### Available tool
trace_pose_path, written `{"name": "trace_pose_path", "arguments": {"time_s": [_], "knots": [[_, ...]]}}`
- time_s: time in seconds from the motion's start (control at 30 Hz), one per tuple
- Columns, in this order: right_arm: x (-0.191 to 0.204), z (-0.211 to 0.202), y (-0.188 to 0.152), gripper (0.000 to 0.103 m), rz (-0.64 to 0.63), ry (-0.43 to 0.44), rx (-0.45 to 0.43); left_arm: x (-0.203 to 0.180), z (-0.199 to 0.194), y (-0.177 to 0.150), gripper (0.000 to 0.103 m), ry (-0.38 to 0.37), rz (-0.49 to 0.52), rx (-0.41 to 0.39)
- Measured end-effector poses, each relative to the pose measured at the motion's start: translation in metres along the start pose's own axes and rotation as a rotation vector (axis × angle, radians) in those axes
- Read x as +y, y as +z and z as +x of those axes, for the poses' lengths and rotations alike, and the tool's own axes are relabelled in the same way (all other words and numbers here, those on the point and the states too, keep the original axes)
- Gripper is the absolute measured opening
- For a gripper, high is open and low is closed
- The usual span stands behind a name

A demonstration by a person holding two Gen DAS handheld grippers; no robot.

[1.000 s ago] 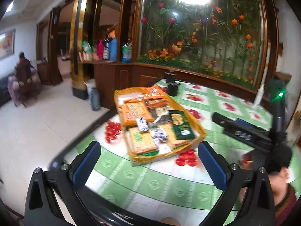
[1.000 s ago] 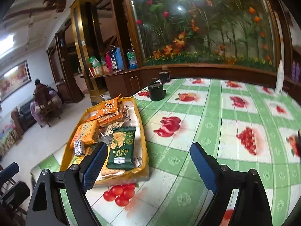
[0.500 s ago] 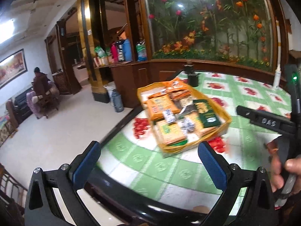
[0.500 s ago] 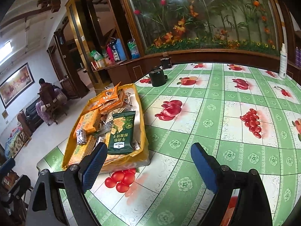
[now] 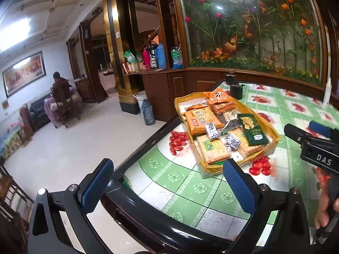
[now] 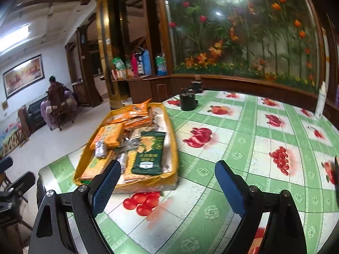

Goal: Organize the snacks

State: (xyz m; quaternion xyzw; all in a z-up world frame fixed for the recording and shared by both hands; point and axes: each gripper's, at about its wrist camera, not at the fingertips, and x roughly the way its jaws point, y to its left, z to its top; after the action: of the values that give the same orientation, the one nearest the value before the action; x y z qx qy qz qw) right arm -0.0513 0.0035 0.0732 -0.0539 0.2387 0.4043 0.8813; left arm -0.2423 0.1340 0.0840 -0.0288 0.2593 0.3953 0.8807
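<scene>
Item: yellow tray (image 6: pixel 172 148) of snacks, on a table with a green checked cloth (image 6: pixel 243 139).

Contents (all loose, overlapping, none sorted by kind that can be seen): dark green packet (image 6: pixel 149 153) on top at the near right side; orange biscuit packs (image 5: pixel 202 119) along the left; tan cracker pack (image 5: pixel 213 150) at the near end; small blue-and-white sweets (image 5: pixel 211 128) between them; orange pouches (image 6: pixel 135 111) at the far end. Every snack seen lies inside the tray; none lies on the cloth.

Axis: the tray's long side runs from near to far. In the right view it points toward 11 o'clock; in the left view toward 12.

Left tongs (image 5: pixel 169 187): spread wide, nothing between the pads. The tray lies at 1 o'clock, its near corner just past the right pad (image 5: pixel 238 187).

Right tongs (image 6: pixel 169 185): spread wide, holding nothing. The tray lies at 10 to 11 o'clock, its near edge just behind the left pad (image 6: pixel 106 187).

Nearer tool: judged the right (the green packet sits just beyond its left pad).

Stage: the heaped tray would fit snacks gathered in, or snacks waiting to be sorted out; the views do not settle which.

Also present: black mug (image 6: pixel 187 101) beyond the tray; white bottle (image 6: pixel 320 103) at the far right edge.
</scene>
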Motion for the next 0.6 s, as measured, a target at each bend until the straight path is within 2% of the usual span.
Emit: {"name": "trace_pose_path", "arguments": {"time_s": [0.17,0.3,0.6], "knots": [[0.010,-0.004,-0.004,0.094,-0.050,-0.014,-0.008,-0.014,-0.006,-0.001,0.103,0.051,0.050,-0.023],[0.009,-0.006,-0.005,0.094,-0.034,-0.013,-0.009,-0.014,-0.005,0.000,0.103,0.018,0.041,0.000],[0.007,-0.004,-0.006,0.094,-0.031,-0.011,0.005,-0.017,-0.004,0.000,0.103,0.035,0.051,-0.006]]}}
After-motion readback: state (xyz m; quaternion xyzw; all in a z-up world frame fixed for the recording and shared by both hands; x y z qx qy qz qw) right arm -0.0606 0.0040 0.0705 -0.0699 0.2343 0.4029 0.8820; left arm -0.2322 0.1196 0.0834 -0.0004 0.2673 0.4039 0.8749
